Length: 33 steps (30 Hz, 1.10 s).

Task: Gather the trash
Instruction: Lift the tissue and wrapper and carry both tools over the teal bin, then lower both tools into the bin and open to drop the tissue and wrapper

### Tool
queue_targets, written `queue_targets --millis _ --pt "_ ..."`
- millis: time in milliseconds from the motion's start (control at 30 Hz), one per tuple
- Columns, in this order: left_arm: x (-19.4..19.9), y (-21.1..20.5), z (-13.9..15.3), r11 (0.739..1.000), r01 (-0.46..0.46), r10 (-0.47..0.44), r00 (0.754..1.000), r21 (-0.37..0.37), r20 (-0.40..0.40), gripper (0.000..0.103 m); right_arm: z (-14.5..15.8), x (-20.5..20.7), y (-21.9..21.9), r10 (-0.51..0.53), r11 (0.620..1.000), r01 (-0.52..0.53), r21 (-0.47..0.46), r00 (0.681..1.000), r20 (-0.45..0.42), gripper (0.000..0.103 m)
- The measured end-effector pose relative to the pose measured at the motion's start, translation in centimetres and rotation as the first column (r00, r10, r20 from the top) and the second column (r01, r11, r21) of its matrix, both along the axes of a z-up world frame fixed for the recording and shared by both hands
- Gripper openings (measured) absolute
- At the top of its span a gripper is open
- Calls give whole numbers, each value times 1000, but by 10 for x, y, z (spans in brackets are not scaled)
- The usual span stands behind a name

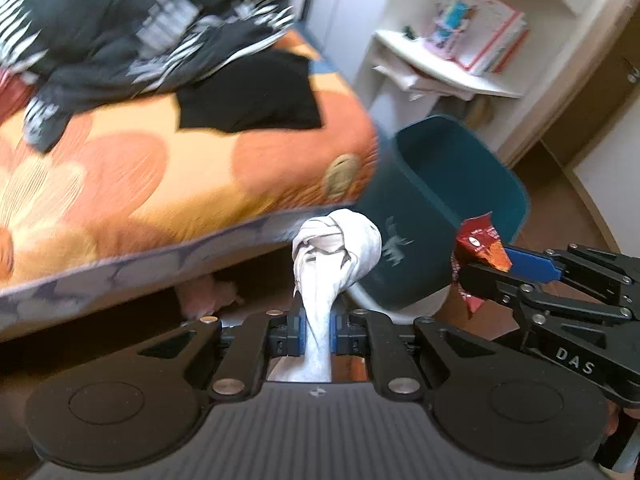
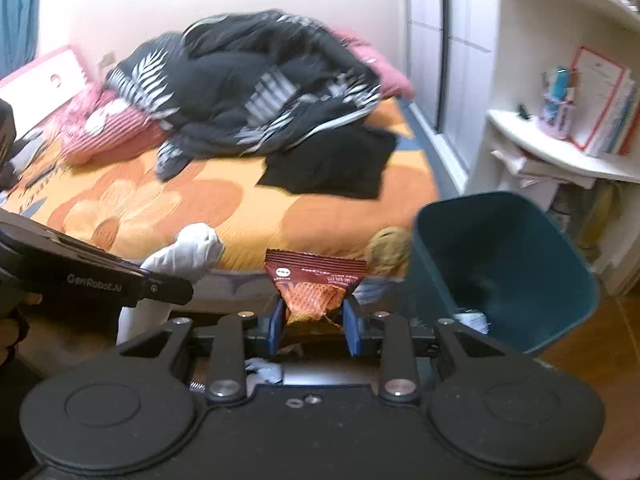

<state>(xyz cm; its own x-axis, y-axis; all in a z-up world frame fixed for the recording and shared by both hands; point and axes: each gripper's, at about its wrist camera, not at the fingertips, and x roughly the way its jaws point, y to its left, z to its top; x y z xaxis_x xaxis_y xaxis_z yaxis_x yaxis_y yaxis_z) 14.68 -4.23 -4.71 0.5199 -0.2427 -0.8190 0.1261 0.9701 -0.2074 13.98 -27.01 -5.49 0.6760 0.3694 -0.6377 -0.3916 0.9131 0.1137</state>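
Hidden: bin [image 2: 508, 268] bottom mostly dark, small white scrap at its lower left; under the bed [image 1: 160, 168] unreadable.
Left gripper [image 1: 318, 330]: jaws nearly closed, pinching white wad [image 1: 340, 244], centre frame.
Right gripper [image 2: 314, 322]: jaws narrow, clamping red snack wrapper [image 2: 316, 280], lower centre, left of bin.
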Motion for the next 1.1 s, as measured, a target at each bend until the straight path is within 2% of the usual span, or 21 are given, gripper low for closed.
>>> queue_targets --millis 300,533,700,867,967,1100 --pt "39 -79 29 993 117 -119 990 27 77 10 12 19 -58 -123 992 123 2 991 53 31" --pt "80 -139 32 980 193 -195 978 41 78 10 0 49 -102 -232 973 232 15 973 11 31" --pt "114 -173 16 977 210 -212 976 49 45 10 -13 71 -128 -282 959 282 18 959 -25 31" --pt "142 -200 -8 975 216 -216 976 54 -5 10 -34 93 -140 -285 958 287 12 955 -76 31" --pt "155 -217 -24 968 246 -245 969 53 -34 10 -48 105 -141 -283 959 285 0 953 -110 31" --pt "168 -234 -45 954 283 -277 958 95 -72 10 -67 117 -140 -276 961 275 -23 950 -149 31"
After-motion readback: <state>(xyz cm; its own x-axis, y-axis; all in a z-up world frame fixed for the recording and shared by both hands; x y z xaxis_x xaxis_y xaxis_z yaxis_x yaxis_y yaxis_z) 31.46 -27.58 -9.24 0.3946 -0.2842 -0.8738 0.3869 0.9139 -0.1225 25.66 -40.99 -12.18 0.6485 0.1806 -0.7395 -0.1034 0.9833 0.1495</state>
